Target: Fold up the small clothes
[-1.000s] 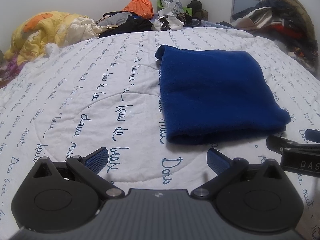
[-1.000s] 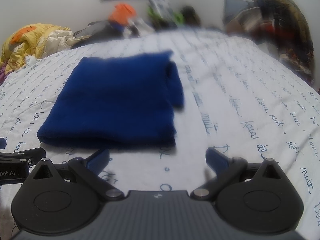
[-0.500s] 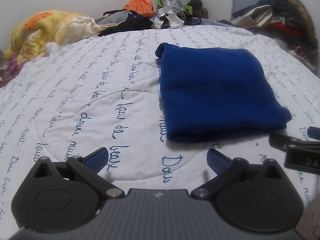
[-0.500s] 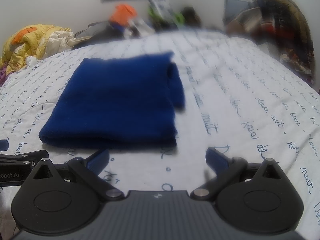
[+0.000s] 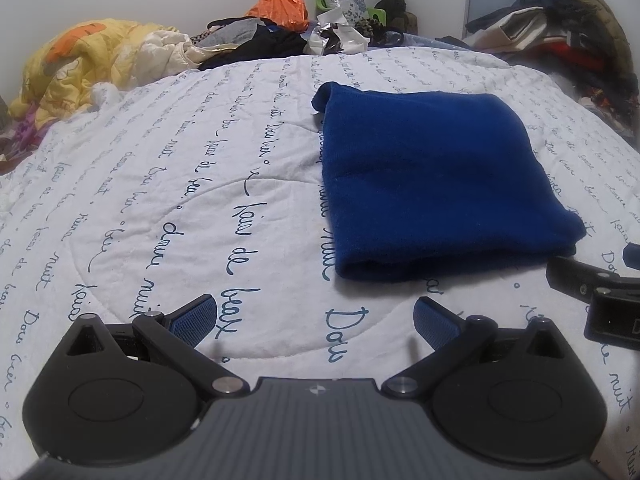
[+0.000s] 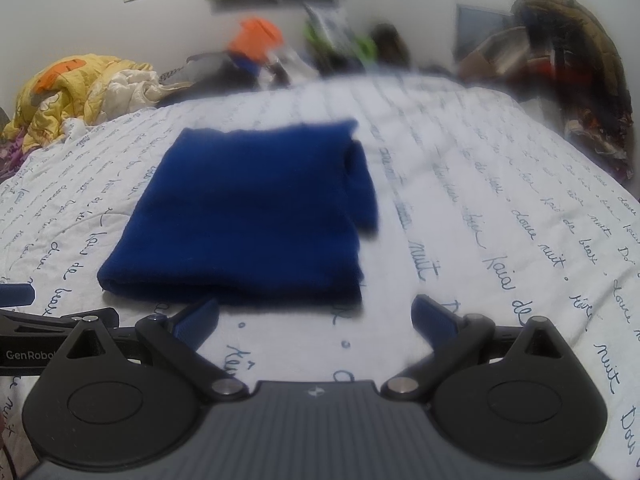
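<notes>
The blue cloth point(image 5: 432, 184) lies folded into a neat rectangle on the bed point(image 5: 180, 200), so folding looks finished, with the left gripper point(image 5: 316, 320) and right gripper point(image 6: 316, 320) both wide open and empty just short of it.

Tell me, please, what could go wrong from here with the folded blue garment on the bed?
1. One corner of the blue garment sticks out past the fold at its far right, so the fold could loosen if it is lifted.
2. Both the left gripper and the right gripper are open and short of its near edge, so a grab could pinch the quilted bedspread too.
</notes>
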`<state>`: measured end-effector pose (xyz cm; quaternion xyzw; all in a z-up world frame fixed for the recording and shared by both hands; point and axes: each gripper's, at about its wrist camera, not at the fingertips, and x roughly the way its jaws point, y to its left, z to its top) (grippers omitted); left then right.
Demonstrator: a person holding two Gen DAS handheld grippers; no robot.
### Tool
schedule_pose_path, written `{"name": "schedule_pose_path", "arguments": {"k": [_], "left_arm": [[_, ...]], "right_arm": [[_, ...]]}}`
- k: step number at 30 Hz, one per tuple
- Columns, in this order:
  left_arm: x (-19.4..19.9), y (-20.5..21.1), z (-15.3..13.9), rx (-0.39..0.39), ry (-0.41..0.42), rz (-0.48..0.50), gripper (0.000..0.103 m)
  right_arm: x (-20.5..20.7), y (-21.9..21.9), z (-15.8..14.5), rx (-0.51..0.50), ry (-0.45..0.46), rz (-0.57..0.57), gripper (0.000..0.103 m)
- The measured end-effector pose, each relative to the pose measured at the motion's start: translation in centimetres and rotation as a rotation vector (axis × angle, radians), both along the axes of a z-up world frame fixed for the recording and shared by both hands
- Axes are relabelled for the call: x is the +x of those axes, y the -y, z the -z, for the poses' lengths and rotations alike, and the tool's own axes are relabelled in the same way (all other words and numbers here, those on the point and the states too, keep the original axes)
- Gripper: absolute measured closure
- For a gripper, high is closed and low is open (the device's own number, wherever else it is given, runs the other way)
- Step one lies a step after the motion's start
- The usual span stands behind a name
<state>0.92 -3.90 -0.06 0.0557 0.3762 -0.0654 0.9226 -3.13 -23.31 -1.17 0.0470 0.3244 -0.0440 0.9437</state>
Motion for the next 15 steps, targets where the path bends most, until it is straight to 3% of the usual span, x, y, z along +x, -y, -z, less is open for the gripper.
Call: {"name": "schedule_pose_path", "arguments": {"k": [15], "left_arm": [[0.19,-0.20,0.08,-0.002,-0.007,-0.010,0.000]], "right_arm": [[-0.29,-0.05,-0.23,-0.001,0.006,-0.006,0.000]]}}
